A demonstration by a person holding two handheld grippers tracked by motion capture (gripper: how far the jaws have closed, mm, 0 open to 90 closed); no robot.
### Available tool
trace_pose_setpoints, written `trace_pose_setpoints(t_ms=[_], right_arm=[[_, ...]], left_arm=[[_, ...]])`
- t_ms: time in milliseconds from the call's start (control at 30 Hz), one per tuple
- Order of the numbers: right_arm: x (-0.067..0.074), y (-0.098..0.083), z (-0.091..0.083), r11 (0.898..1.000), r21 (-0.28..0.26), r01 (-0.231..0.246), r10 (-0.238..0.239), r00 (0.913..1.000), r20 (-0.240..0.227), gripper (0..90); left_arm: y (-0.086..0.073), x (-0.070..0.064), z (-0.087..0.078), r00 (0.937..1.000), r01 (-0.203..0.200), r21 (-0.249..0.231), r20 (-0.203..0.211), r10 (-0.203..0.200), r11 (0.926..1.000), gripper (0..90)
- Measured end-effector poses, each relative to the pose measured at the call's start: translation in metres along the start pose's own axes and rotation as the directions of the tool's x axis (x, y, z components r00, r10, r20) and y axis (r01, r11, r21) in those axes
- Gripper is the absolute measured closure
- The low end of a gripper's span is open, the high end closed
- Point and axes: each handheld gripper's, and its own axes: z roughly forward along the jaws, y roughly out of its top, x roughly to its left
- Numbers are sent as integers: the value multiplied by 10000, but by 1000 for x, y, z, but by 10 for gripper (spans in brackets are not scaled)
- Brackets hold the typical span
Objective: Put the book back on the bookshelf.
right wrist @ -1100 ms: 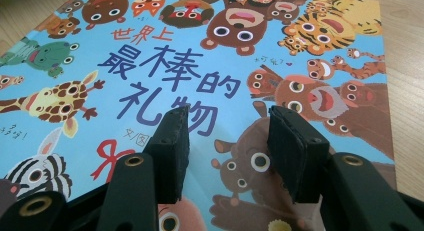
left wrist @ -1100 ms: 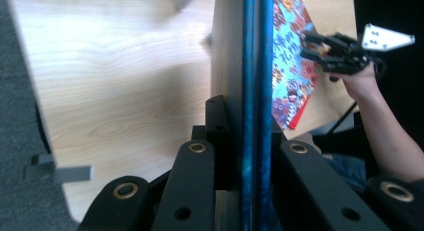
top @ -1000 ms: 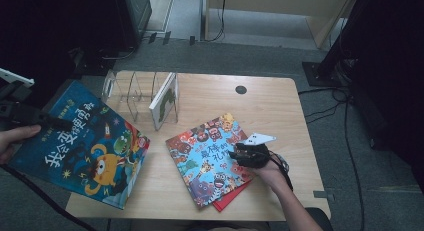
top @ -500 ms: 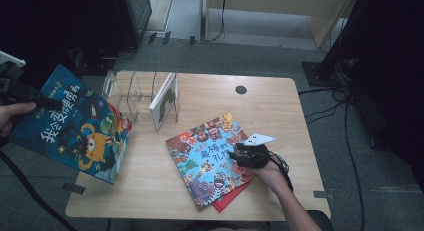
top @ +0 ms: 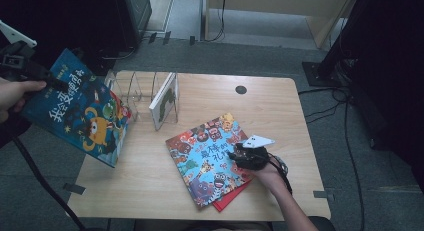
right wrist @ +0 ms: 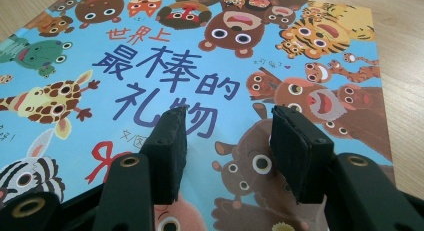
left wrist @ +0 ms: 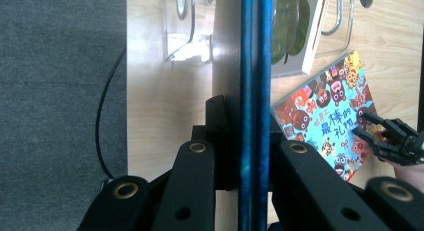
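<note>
- Left gripper (top: 50, 82), raised beyond the left edge of the pale wooden table (top: 280, 111): its jaws are clamped flat on the upper edge of a large, thin, dark-blue picture book with a cartoon monster cover (top: 80, 116). The book hangs tilted below the jaws, its lower corner over the table edge.
- In the left gripper view the same book (left wrist: 252, 91) runs edge-on between the jaws, straight and unbent; it is judged stiff enough to be carried by one edge, yet broad, so it may swing about the grip.
- Just to the right of the hanging book stands a clear wire-and-acrylic book rack (top: 137, 93), holding an upright white book with a green leaf cover (top: 165, 101).
- Right gripper (top: 240, 153): jaws partly open, holding nothing, resting over a light-blue picture book covered in cartoon animals (top: 207, 161), which lies flat on a red book (top: 231, 197).
- Its glossy cover (right wrist: 210, 66) is judged slippery; a free edge overhanging the red book offers the best hold.
</note>
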Motion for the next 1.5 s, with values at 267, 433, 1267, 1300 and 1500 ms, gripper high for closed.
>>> trace_pose_setpoints(t_ms=[267,433,1267,1300,1500], right_arm=[[0,-2,0,9998,-126,-156,155,9999,-40,478],[2,-3,-1,9997,-181,-150,150,9999,-29,458],[4,-10,-7,9995,-298,-42,38,9999,-105,454],[4,-10,-7,9996,-292,-35,32,9999,-107,453],[4,-11,-7,9995,-311,-20,16,9999,-131,453]], left_arm=[[24,3,9,9997,231,-369,116,-227,9991,836],[39,1,19,9997,224,-265,-26,-225,9994,835],[71,8,57,9998,195,-469,110,-190,9987,823],[72,8,58,9997,192,-492,157,-184,9986,821],[71,15,58,9972,230,-564,730,-188,9981,774]])
